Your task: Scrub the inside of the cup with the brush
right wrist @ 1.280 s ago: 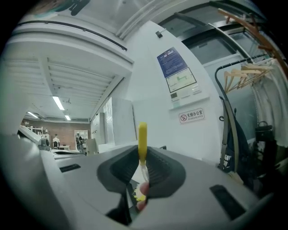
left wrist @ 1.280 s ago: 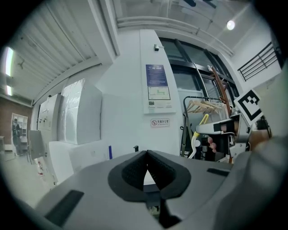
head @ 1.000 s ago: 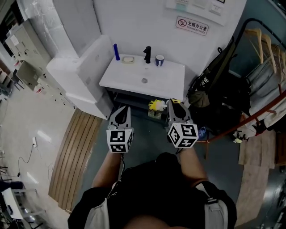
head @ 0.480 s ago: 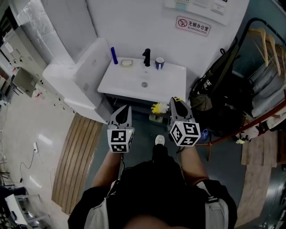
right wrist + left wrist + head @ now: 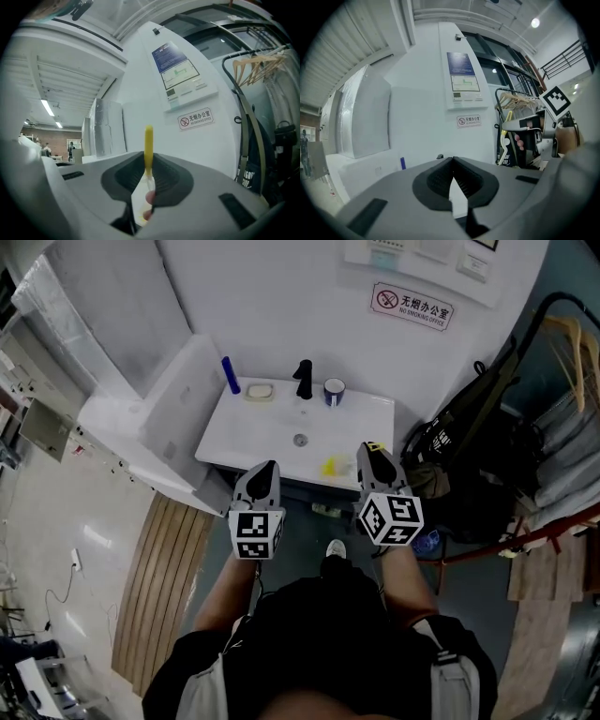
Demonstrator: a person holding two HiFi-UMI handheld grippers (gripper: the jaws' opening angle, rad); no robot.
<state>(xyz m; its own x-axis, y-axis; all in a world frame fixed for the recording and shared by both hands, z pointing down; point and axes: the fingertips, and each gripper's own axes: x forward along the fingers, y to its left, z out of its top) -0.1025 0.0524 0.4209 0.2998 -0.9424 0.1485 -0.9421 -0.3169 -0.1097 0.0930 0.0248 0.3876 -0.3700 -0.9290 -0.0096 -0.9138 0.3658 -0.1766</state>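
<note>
The brush [image 5: 148, 140] has its lower end blurred and sunk from sight behind the right gripper [image 5: 147, 157], which clamps it upright, long axis vertical. The left gripper [image 5: 452, 161] has its jaws pressed together on nothing.

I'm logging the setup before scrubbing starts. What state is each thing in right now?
Left gripper: shut, empty.
Right gripper: shut on brush.
Brush: clamped, yellow handle sticking out past the jaws.
Cup: upright on the back rim of the sink, untouched.
Faucet: no water seen running.
</note>
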